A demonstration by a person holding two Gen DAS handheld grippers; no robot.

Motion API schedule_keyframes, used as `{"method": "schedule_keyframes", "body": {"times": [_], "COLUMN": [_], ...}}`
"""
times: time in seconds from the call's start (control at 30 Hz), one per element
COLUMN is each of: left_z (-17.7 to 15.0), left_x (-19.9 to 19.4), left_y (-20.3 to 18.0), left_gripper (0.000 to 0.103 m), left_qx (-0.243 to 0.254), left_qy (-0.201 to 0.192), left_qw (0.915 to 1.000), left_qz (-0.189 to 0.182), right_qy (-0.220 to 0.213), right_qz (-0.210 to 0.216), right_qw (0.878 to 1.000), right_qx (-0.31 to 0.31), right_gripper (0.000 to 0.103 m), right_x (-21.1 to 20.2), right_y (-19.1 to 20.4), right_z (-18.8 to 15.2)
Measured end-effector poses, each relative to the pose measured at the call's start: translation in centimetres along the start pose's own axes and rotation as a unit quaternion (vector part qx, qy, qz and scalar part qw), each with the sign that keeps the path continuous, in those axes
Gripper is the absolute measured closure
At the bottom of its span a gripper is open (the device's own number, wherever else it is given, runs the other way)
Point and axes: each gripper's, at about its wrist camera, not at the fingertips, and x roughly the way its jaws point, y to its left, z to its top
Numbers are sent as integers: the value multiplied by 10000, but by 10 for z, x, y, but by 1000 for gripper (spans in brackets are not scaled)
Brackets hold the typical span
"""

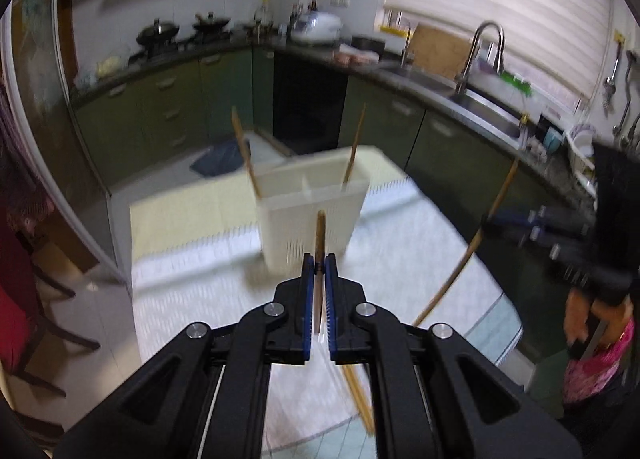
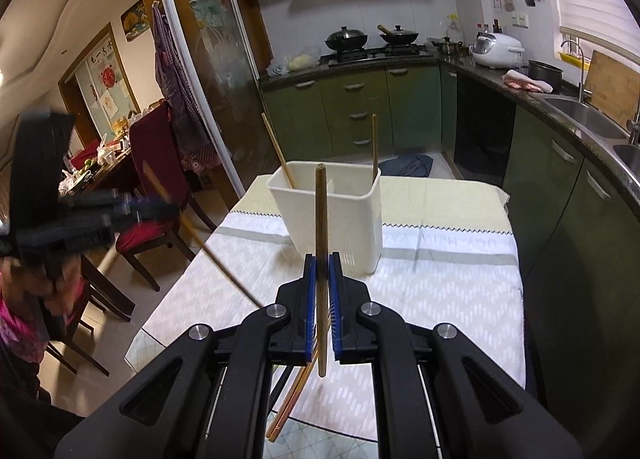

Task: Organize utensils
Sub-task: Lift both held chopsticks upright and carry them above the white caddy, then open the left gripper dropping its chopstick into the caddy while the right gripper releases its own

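So the worktop [image 2: 440, 287] with its patterned white cloth takes up most of what I see, and the white utensil holder [image 2: 340, 215] stands upright on it toward the far end, split into compartments by a divider. Two chopsticks are already leaning in there, one in the left compartment [image 2: 278, 151] tilted out to the left and one against the right wall [image 2: 375, 147] nearly upright. My right tool [image 2: 321, 263] is clamped on a dark brown chopstick [image 2: 321, 219] that sticks up in front of the holder, not touching it. My left tool [image 1: 319, 263] is pinched shut on another chopstick [image 1: 320, 231], also pointing up toward the holder. A few more chopsticks [image 2: 292, 399] lie loose on the cloth at the near edge, under the right tool. Left view is pretty motion-blurred, fwiw.
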Motion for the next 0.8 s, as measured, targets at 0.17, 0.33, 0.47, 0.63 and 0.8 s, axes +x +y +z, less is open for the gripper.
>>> {"method": "schedule_keyframes", "body": {"times": [0.17,0.33,0.47,0.63,0.8], "left_z": [54,101,121,124,108], "left_x": [-27,-40,-25,21,64], "left_y": [-3,0,6,19,31], "left_gripper": [97,97,97,97,97], "left_qx": [52,7,-28,-196,-253], "left_qy": [-594,-1145,-1322,-978,-574], "left_qw": [9982,9932,9903,9939,9967], "left_qz": [59,228,426,469,506], "right_qy": [-34,-15,-22,-110,-334], "right_qz": [-54,-91,-129,-118,-119], "right_qw": [10000,9999,9998,9997,9993], "right_qx": [27,121,161,173,89], "right_gripper": [96,96,96,96,96], "right_x": [-4,-5,-7,-14,-24], "right_y": [-7,-18,-25,-27,-21], "right_z": [4,4,5,14,38]}}
